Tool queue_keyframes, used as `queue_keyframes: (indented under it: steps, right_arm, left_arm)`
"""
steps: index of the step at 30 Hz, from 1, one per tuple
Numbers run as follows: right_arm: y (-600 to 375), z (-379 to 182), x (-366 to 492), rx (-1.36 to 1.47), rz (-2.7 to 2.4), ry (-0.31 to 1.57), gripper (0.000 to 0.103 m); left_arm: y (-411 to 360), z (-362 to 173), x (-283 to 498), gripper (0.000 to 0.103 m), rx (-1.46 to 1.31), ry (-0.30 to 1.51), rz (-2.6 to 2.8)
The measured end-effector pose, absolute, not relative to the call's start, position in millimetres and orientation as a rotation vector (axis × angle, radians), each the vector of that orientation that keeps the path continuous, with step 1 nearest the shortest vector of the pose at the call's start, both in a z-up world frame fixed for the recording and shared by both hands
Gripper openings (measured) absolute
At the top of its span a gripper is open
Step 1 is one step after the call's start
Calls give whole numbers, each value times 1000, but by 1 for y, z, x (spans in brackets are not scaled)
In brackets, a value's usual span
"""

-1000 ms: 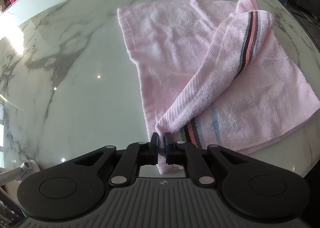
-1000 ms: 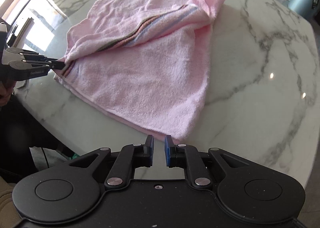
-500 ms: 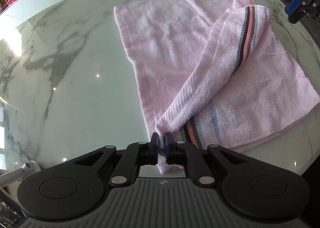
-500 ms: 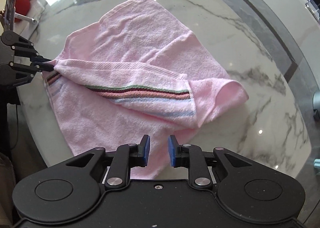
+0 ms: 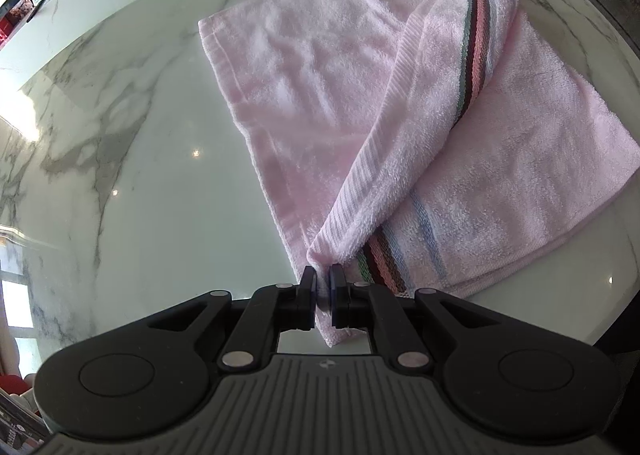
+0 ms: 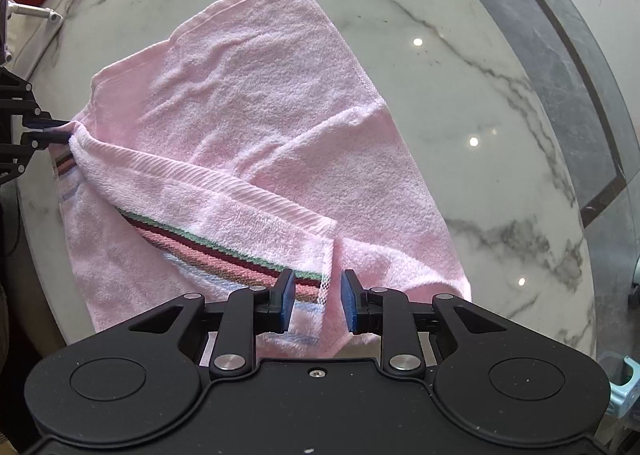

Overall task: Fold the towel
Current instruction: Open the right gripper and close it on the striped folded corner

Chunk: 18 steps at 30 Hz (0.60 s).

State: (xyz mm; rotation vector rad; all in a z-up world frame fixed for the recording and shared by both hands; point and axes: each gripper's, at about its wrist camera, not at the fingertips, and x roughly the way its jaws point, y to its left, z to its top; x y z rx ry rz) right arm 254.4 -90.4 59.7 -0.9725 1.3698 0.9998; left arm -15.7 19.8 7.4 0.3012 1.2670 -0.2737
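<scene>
Towel [image 5: 320, 67]: pink terry cloth, looped matt pile, ribbed woven border, flat-woven stripe band. Table [image 5: 132, 159]: polished marble, grey-veined, glossy, reflecting ceiling lights. Right gripper [image 6: 315, 301]: matt black plastic, blue pads, bright metal pivot pins.

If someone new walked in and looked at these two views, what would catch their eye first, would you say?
Most likely the pink towel spread on the white marble table, with one striped end folded back across it. Next, the left gripper shut on the towel's near corner at the table edge. Then the right gripper, jaws open and just widened, poised over the striped end's other corner, which lies between them ungripped.
</scene>
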Motion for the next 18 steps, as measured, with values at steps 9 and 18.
queue_keyframes:
  steps: [9, 18]
  right_arm:
    - [-71, 18, 255, -1070, 1026, 1431, 24]
    - [-74, 19, 246, -1127, 1051, 1378, 5]
  left_arm:
    - [22, 8, -12, 5, 296, 1283, -292]
    - [25, 8, -10, 5, 290, 1289, -271]
